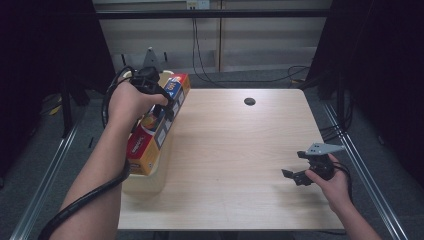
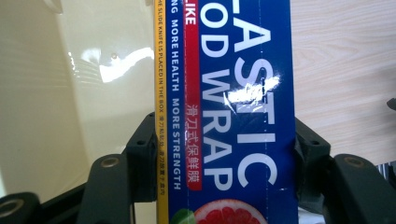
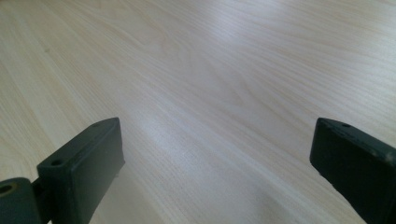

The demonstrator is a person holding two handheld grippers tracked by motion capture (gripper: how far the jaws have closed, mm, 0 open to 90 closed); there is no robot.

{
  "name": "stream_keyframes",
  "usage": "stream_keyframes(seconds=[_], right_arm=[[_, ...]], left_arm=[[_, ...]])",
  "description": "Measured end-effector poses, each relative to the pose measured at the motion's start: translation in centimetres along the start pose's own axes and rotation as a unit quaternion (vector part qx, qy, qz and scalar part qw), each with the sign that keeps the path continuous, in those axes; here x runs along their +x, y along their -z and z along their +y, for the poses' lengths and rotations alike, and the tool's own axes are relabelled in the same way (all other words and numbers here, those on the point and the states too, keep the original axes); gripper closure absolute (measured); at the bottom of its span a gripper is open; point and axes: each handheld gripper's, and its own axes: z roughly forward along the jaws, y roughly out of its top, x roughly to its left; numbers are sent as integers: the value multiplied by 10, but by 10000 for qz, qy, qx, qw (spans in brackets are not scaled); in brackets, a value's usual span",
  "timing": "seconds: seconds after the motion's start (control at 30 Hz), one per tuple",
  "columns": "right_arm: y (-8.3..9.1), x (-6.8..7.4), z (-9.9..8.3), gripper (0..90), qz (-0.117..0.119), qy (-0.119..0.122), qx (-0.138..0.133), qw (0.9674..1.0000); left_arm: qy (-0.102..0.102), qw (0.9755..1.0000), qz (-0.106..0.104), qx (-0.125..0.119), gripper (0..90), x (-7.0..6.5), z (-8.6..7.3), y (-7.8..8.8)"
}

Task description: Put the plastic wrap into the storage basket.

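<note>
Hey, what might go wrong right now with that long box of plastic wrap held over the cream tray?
The left tongs clamp the long blue plastic food wrap box near one end, so the far end may sag or twist free. The box slants across the cream plastic tray at the wooden table's left edge; lowering it could catch the rim. The right tongs hang open, giving no support.

Most of the bench (image 1: 235,150) lies bare: from its middle across to the right edge and back to the far edge a gripper can pass freely. A small dark round hole (image 1: 249,101) sits flush near the far edge and blocks nothing. The left side is crowded: a cream tray (image 1: 145,182) lies along the left edge, and a long plastic wrap box (image 1: 155,132) stretches over it, clamped in the left gripper (image 1: 162,102). The right gripper (image 1: 295,175), jaws apart, occupies the near right corner.
</note>
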Motion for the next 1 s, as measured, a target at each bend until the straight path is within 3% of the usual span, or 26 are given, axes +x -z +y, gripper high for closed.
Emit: stream_keyframes(seconds=[0.23, 0.57, 1.0], right_arm=[[0, 0, 0, 25, -15, 10, 13, 10000], [0, 0, 0, 25, -15, 0, 5, 10000], [0, 1, 0, 25, -14, 35, -6, 10000]], left_arm=[[-2, 10000, -81, -22, 409, 2, -3, 4], [-17, 9999, -23, -151, 409, 1, -3, 16], [120, 9997, 85, -174, 409, 17, -11, 25]])
